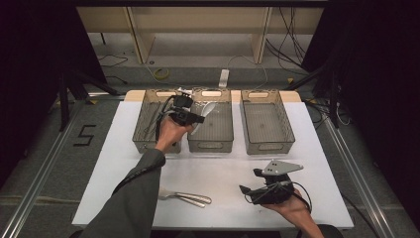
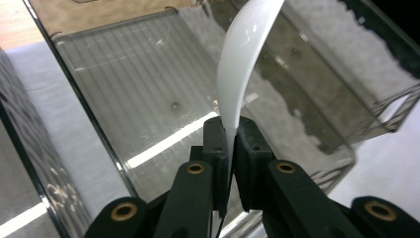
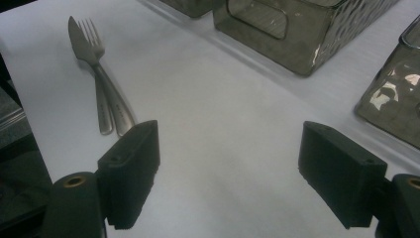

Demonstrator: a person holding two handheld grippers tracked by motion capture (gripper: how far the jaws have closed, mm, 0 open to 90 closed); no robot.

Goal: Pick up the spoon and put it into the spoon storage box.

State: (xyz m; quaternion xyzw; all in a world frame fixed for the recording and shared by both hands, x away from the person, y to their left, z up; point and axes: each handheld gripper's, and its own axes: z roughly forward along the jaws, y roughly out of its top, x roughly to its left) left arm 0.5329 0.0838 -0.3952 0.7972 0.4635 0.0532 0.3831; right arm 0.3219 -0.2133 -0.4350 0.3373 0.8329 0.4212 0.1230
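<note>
Three clear bins (image 1: 262, 124) stood along the bench (image 1: 119, 163). Over the middle bin (image 1: 218, 131), the left gripper (image 1: 200, 119) pinched a white spoon (image 2: 242, 64) by its handle, bowl pointing away beyond the jaws. The right gripper (image 3: 228, 173) hovered spread, empty, near a knife (image 3: 96, 69) and fork (image 3: 99, 106).

- Glossy, smooth white plastic spoon (image 2: 242, 64)
- Translucent smoky plastic bins (image 1: 265, 124), ribbed floors, textured walls
- Shiny metal knife (image 3: 91, 59) and fork (image 3: 99, 84)
- Matt white tabletop (image 1: 218, 168)
</note>
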